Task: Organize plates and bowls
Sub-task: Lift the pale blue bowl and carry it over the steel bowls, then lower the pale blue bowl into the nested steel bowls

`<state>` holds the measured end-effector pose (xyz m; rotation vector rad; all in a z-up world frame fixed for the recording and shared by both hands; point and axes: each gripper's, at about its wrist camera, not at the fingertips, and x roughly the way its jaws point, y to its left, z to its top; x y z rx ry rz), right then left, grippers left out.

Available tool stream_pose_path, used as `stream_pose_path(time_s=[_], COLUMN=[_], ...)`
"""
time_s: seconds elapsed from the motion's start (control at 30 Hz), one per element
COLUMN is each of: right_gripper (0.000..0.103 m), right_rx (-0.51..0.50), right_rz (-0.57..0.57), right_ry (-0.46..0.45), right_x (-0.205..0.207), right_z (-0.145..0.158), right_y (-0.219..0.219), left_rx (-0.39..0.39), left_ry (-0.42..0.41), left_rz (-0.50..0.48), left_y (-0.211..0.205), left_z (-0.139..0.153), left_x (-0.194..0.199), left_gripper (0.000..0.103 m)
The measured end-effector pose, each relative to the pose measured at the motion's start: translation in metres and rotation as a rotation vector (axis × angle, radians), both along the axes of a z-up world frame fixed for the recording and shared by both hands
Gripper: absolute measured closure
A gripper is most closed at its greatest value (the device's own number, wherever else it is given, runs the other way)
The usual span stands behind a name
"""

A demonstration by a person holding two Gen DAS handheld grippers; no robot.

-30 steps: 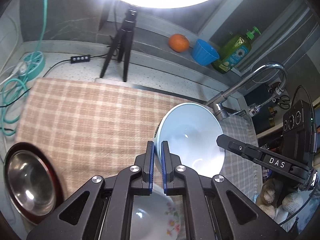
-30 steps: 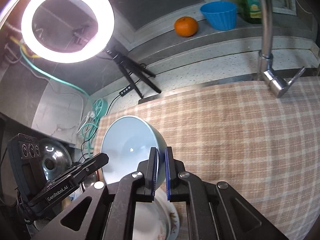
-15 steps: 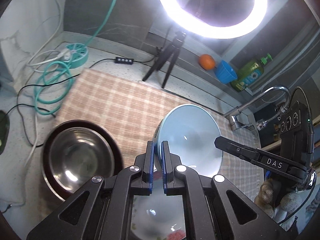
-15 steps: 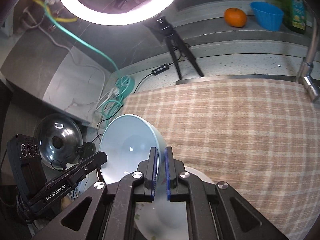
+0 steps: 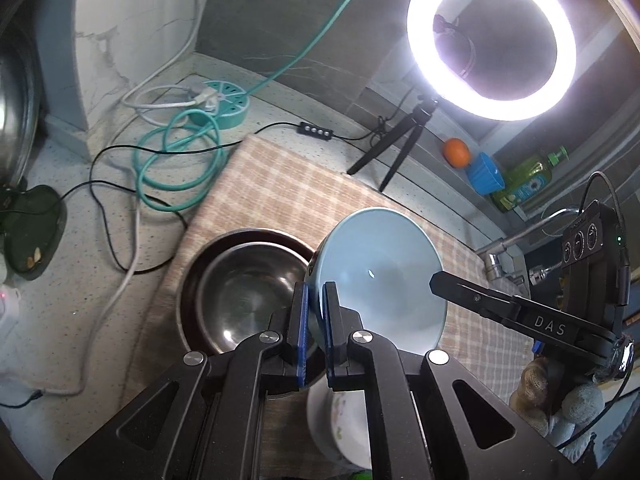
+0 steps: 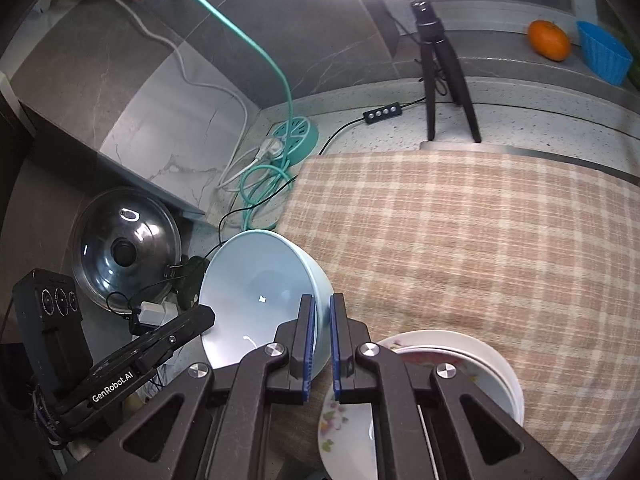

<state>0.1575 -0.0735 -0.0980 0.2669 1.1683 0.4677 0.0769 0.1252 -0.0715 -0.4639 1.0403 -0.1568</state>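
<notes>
**Blue bowl carried between both grippers, steel bowl ahead**

Nearest to me, my left gripper [image 5: 316,332] is clamped narrow on the left rim of the pale blue ceramic bowl [image 5: 384,276], and my right gripper [image 6: 320,340] pinches the opposite rim of it just as tightly. The bowl hangs tilted between the two, clear of the cloth, its hollow facing up and towards the light.

Just beneath my hands sits the stack of white floral plates [image 6: 460,356], at the near edge of the beige checked cloth [image 6: 480,240] that covers the worktop. To the left of the blue bowl, a shiny stainless steel bowl [image 5: 248,292] rests inside a dark brown round dish [image 5: 188,280], at the left edge of the cloth.

I judge the step in hand to be carrying the blue bowl to its place, most likely the steel bowl. The next move calls for levelling the bowl, centring it over the steel one, lowering with both hands together, then letting go evenly so it does not tip.

Farther off stand the black tripod [image 6: 440,60] of the glowing ring light [image 5: 492,40], a teal cable coil [image 5: 180,164] and, on the far ledge, an orange [image 6: 548,40].
</notes>
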Motion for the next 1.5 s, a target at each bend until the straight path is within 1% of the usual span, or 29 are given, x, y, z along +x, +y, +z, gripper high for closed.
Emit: stream_pose_path(time_s=[0.27, 0.57, 0.83, 1.13, 1.5], right_gripper=[0.096, 0.096, 0.096, 0.096, 0.096], right_rx=[-0.013, -0.037, -0.049, -0.064, -0.075], right_rz=[0.039, 0.063, 0.06, 0.057, 0.06], right_ry=[0.028, 0.062, 0.078, 0.104, 0.108], right_x=[0.004, 0.005, 0.006, 0.006, 0.006], right_z=[-0.017, -0.035, -0.046, -0.06, -0.064], right_y=[0.033, 0.054, 0.059, 0.059, 0.06], left_rx=[-0.003, -0.008, -0.008, 0.0, 0.007], left_ry=[0.02, 0.056, 0.089, 0.1, 0.111], left_rz=[0.043, 0.071, 0.075, 0.069, 0.074], left_y=[0.03, 0.049, 0.051, 0.049, 0.049], left_z=[-0.01, -0.027, -0.042, -0.048, -0.054], left_x=[-0.003, -0.002, 0.002, 0.004, 0.005], left_gripper=[0.098, 0.098, 0.098, 0.098, 0.098])
